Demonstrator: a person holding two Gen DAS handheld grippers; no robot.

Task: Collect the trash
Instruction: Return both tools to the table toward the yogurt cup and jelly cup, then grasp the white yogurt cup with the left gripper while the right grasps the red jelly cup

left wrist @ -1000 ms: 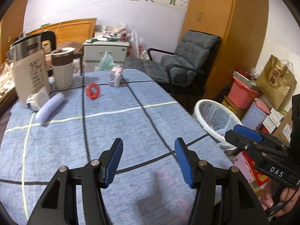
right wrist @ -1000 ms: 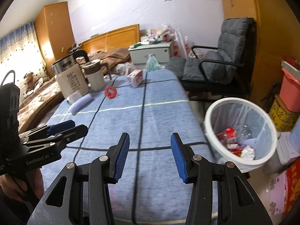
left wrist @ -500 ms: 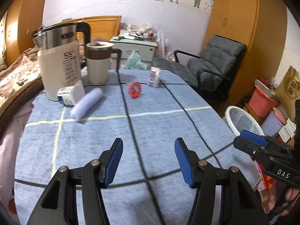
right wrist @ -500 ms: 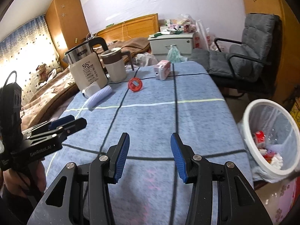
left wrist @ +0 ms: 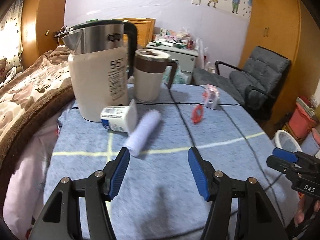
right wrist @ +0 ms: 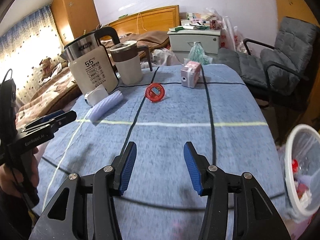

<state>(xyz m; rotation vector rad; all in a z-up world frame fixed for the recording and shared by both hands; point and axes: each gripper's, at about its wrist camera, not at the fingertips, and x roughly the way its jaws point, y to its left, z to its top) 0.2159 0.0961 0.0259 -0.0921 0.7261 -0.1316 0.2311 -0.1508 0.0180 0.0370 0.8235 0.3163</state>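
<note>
On the blue tablecloth [left wrist: 210, 132] lie a white yogurt cup on its side [left wrist: 118, 118], a pale lilac ribbed roll [left wrist: 145, 132], a red round lid [left wrist: 198, 114] and a pink-and-white small carton [left wrist: 212, 98]. The same items show in the right wrist view: cup [right wrist: 96, 96], roll [right wrist: 106, 106], lid [right wrist: 155, 92], carton [right wrist: 191, 74]. My left gripper [left wrist: 159, 168] is open and empty, just short of the roll. My right gripper [right wrist: 158, 162] is open and empty over mid-table. A white trash bin [right wrist: 300, 166] holding scraps stands at the table's right.
A white and steel kettle [left wrist: 100, 72] and a lidded mug [left wrist: 149, 76] stand at the table's far left. A bed [left wrist: 24, 92] lies to the left, a grey armchair [right wrist: 280, 60] at the far right, a cluttered cabinet [right wrist: 196, 38] behind.
Both grippers have swung left away from the bin and moved forward over the table. The kettle, cup and roll are now much closer to the left gripper. Both stay open.
</note>
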